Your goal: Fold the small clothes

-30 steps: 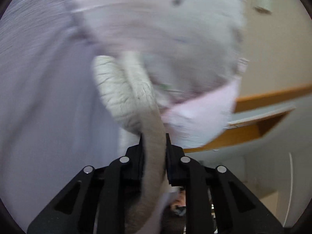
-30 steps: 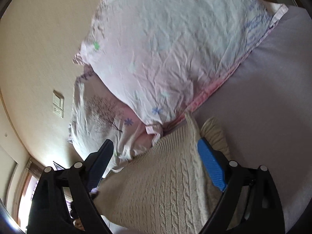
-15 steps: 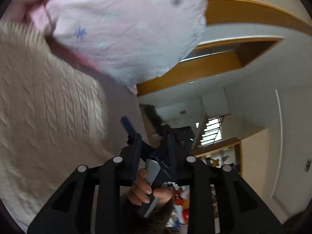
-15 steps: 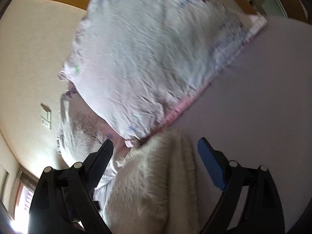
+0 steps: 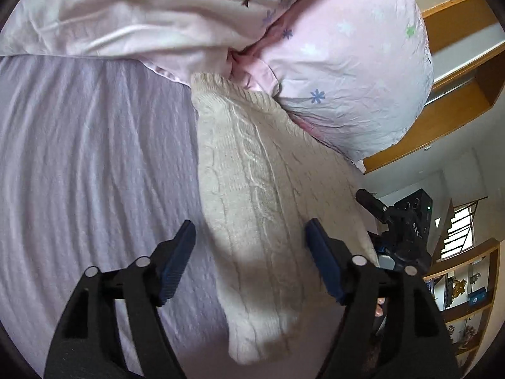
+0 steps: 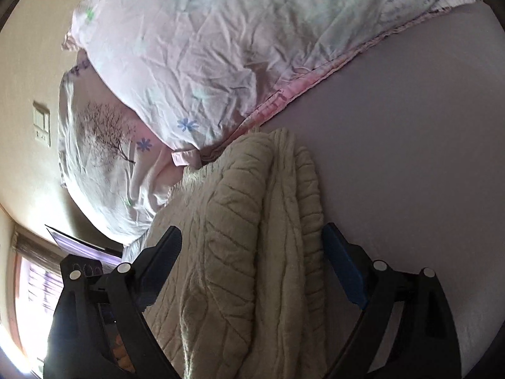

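A cream cable-knit sweater [image 5: 262, 195] lies folded on the lilac bed sheet [image 5: 88, 164], its far end against the pink pillows. My left gripper [image 5: 249, 237] is open, its jaws spread above the sweater's near half, holding nothing. The sweater also fills the lower middle of the right wrist view [image 6: 249, 252], with folded layers stacked. My right gripper [image 6: 252, 246] is open, its jaws on either side of the sweater without closing on it. The right gripper [image 5: 394, 224] shows at the sweater's right edge in the left wrist view.
A pink flowered pillow [image 5: 347, 72] and a second one with a tree print [image 5: 142, 15] lie at the sweater's far end. A wooden headboard [image 5: 457, 101] and shelves [image 5: 467, 290] stand to the right. A wall switch [image 6: 42, 123] is on the beige wall.
My left gripper let go of the sweater, opened and swung back over the folded sweater. My right gripper stayed open and moved closer over the sweater.
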A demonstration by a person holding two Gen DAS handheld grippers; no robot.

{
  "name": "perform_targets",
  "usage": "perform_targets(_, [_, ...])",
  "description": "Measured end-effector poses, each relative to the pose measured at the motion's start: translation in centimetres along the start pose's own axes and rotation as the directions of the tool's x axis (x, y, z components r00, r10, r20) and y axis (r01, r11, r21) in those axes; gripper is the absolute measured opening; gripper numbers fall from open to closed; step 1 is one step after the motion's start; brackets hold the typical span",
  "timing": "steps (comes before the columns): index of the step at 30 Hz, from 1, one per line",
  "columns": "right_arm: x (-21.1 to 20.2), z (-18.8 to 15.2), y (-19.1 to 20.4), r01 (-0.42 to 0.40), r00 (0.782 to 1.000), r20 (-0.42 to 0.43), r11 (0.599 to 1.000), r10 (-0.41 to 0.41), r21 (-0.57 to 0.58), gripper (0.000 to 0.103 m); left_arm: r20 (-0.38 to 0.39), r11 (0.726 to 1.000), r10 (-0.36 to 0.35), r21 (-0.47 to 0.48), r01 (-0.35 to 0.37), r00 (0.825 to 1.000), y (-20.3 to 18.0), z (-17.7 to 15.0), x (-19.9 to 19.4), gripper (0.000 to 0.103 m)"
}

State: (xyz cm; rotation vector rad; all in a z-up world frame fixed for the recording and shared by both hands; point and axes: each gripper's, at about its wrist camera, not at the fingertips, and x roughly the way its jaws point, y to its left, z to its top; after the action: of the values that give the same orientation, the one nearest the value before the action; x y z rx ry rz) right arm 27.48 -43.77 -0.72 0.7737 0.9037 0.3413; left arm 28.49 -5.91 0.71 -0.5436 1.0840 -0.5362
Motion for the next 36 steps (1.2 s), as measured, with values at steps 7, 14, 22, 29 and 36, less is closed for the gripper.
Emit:
perform_targets(7, [0.6,-0.5,-0.2,-0.144,0.989,-0.020,0.989,0.144,0.028,0.040,-0.007,0.995,-0.094,-0.027,0.094,0.996,-0.7,0.0,2.7,0.048])
perform_targets(14, [2.4,-2.4,5.7,-0.353,0.933,-0.109,0.932,0.344,-0.082,0.037,0.121,0.987,-0.100,0.138,0.083,0.988,1.0,-1.9,-7.5,0.041])
perform_targets(22, [1.1,-3.7,9.2,-0.081,0.993,0.070,0.974,0.098,-0.210,0.057,0.275,0.990,0.107,0.061,-0.129,0.955,6.2,-4.3,-12.1,0.056])
perform_targets(29, [3.4,-5.0,13.7,0.022,1.000,-0.005,0.935,-0.026,-0.354,0.047,0.357,0.964,0.011,0.244,-0.104,0.934,0.7,-5.5,-13.2,0.070])
perform_targets(36, [3.3,-5.0,12.9,0.149,0.985,0.141,0.920,-0.104,-0.362,0.010,0.263,0.931,0.024,0.347,-0.117,0.965,-1.5,-6.4,-8.3,0.069])
